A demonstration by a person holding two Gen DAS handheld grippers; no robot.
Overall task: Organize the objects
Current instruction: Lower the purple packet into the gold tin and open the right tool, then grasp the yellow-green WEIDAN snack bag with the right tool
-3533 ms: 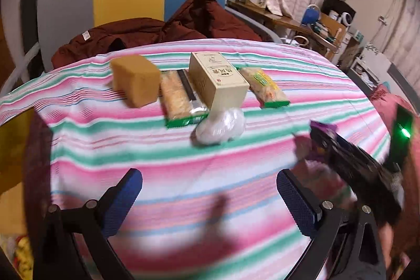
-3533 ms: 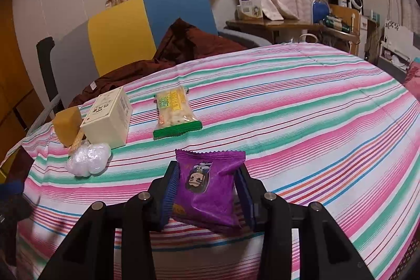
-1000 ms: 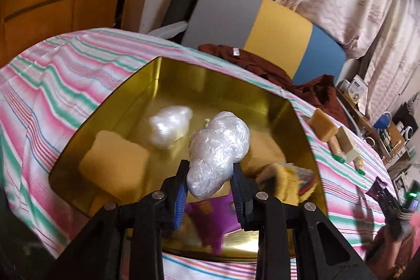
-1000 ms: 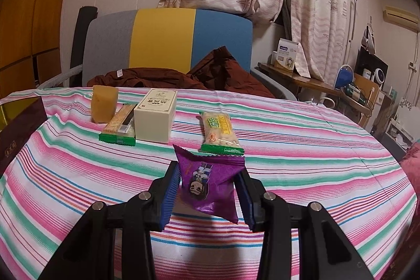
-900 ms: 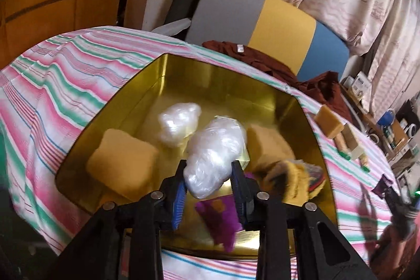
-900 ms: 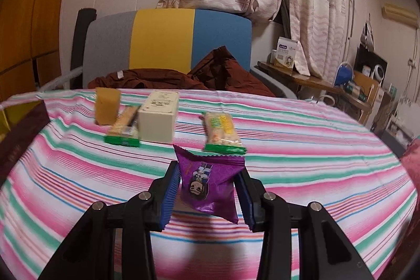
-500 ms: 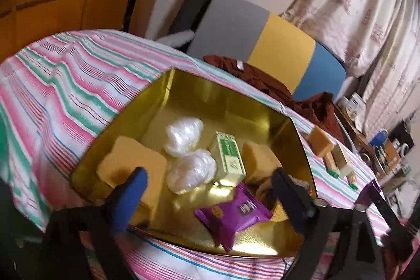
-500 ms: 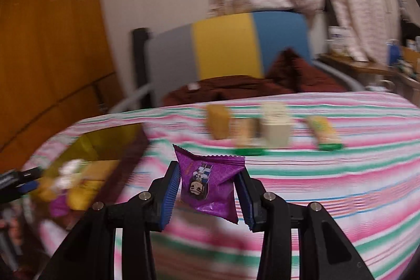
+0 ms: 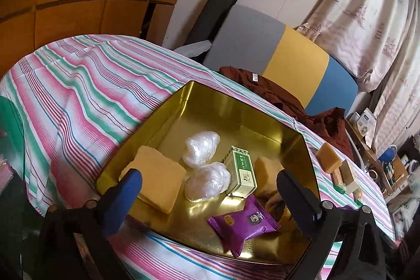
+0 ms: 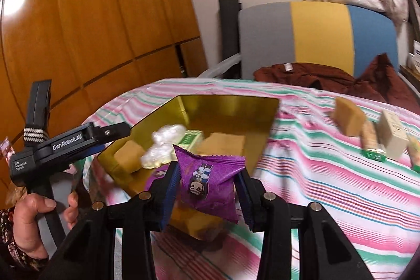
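Note:
A gold tin (image 9: 199, 96) sits on the striped tablecloth (image 9: 78, 96). It holds two white plastic-wrapped balls (image 9: 200, 147), a green-and-white box (image 9: 241, 173), yellow cake blocks (image 9: 157, 181) and a purple snack packet (image 9: 242, 223). My left gripper (image 9: 207, 176) hangs open just above the tin's near side, with nothing between its pads. My right gripper (image 10: 207, 172) is shut on a second purple snack packet (image 10: 210, 183), held in the air at the near rim of the gold tin (image 10: 231, 106).
A yellow block (image 10: 349, 120), a biscuit packet (image 10: 370, 141) and a cream box (image 10: 392, 135) lie on the cloth at the right. A grey, yellow and blue chair (image 10: 315, 36) with brown cloth (image 10: 315, 75) stands behind. A hand (image 10: 31, 211) holds the left gripper's handle.
My left gripper opened and dropped the plastic-wrapped ball into the tin beside the first. My right gripper swung left from the row of snacks to the tin, still holding the purple packet.

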